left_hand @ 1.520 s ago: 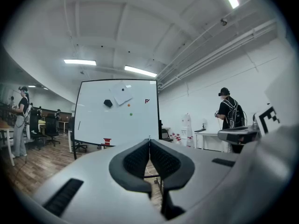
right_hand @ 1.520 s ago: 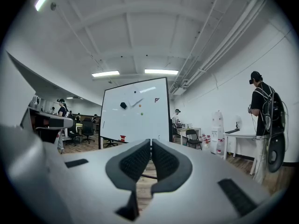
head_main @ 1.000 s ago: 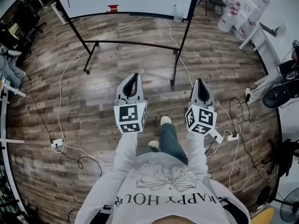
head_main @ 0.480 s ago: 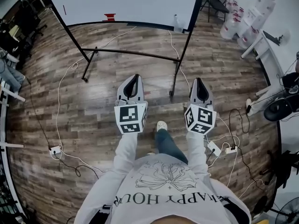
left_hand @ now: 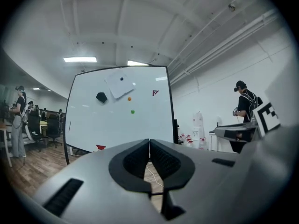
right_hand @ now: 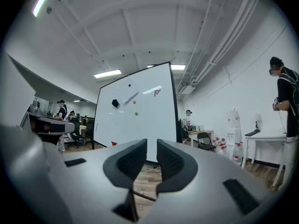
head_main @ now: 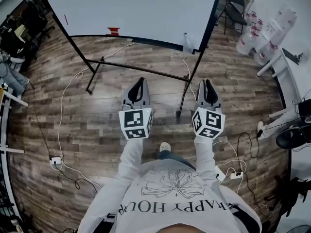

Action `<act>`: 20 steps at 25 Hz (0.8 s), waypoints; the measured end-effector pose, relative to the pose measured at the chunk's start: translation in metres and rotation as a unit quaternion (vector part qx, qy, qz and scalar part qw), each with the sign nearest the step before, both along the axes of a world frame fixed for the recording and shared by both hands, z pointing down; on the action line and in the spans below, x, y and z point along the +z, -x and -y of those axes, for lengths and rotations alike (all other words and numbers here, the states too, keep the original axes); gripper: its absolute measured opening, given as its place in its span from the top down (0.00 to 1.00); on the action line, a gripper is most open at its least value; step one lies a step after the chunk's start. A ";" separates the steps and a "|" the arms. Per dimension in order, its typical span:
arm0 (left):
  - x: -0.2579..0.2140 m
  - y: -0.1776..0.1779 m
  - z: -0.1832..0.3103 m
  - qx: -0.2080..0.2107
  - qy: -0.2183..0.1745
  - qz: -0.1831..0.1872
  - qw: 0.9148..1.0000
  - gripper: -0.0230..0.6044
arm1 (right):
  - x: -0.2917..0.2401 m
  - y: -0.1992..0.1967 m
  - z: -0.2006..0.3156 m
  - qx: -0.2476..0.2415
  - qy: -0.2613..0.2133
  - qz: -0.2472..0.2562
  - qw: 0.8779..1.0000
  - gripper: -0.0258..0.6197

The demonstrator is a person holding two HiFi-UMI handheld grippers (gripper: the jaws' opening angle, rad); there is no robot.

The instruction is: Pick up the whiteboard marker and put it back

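Wood-plank floor is lying between the person and the whiteboard, which is standing on a black frame w/ a ledge along its bottom edge. Both grippers are pointing level at the board and are sitting well apart from it.

The left gripper is keeping its jaws together, pads touching, nothing between them. The right gripper has just been opening its jaws. They are standing a narrow slit apart, w/ only floor and board showing thru the gap.

The marker isn't resolving for sure at this range. Best candidate, imo, is the thin upright sliver near the board's left edge, though it could be a drawn stroke instead. 2 other things are sitting on the ledge: a small red thing left of centre and a pale bottle at the right end. Neither is looking like a pen.

If the sliver is the marker, it is lying ahead and to the left of both grippers, w/ its long axis running up the board face. The left gripper is the nearer 1, yet the right is the 1 w/ parted jaws. Both sets of jaws are parting sideways, so an upright pen should be slotting in w/out a wrist roll.
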State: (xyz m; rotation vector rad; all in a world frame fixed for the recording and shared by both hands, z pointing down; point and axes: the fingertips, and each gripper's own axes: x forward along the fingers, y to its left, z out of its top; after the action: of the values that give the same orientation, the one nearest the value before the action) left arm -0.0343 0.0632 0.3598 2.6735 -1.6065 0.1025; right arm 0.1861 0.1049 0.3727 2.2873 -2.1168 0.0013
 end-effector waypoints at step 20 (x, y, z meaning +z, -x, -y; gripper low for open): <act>0.032 -0.035 0.161 -0.007 0.031 0.008 0.999 0.95 | 0.039 -0.031 0.165 -0.018 0.038 0.009 0.999 0.80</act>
State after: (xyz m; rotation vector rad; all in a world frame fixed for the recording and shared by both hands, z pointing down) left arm 0.0006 -0.0981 0.3923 2.6220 -1.5988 0.1716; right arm 0.2171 -0.0604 0.4116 2.2151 -2.1261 0.1001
